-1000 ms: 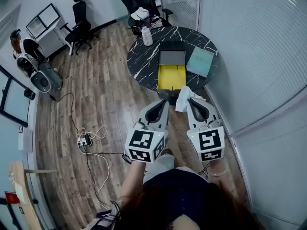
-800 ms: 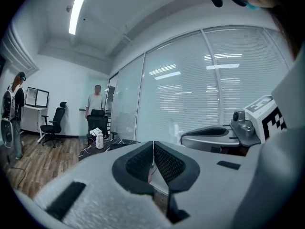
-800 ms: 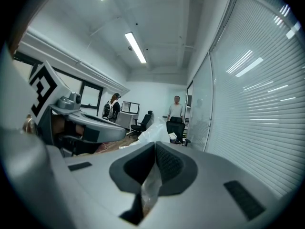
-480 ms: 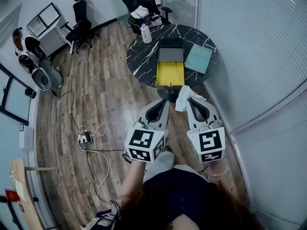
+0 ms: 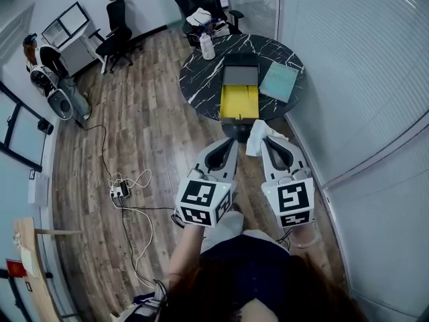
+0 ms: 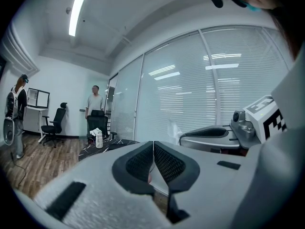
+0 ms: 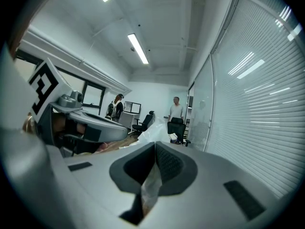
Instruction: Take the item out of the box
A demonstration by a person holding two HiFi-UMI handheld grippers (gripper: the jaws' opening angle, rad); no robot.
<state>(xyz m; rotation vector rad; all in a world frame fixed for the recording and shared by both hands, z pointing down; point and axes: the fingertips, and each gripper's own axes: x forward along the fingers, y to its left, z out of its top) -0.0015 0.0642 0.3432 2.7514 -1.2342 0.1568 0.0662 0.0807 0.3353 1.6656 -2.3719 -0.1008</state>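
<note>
Right gripper (image 7: 154, 146): clenched on the white crinkled plastic bag (image 7: 150, 185), which is pinched between the jaws and bunches out past their tips.
Plastic bag: out of the box, held in the air just off the near edge of the table, on the person's side.
Left gripper (image 6: 153, 145): jaws pressed together with nothing between them; held beside the right gripper, short of the table's near edge.
Table (image 5: 201, 86): round, black marble with white veins, close to the wall of window blinds (image 5: 348, 52).
Box (image 5: 239, 104): open, with a yellow inside, lying on the table near its near edge; a grey section (image 5: 240, 77) adjoins its far end.
Teal pad (image 5: 279, 82): flat on the table, just right of the box.
Bottle (image 5: 208, 46): white, upright at the table's far-left edge.
Office chair (image 5: 201, 2): black, just beyond the table's far edge, with white things on its seat.
Power strip (image 5: 119, 194): on the wooden floor well left of the table, with white cables looped beside it.
Person (image 7: 176, 109): standing beyond the table's far side, by the chair.
</note>
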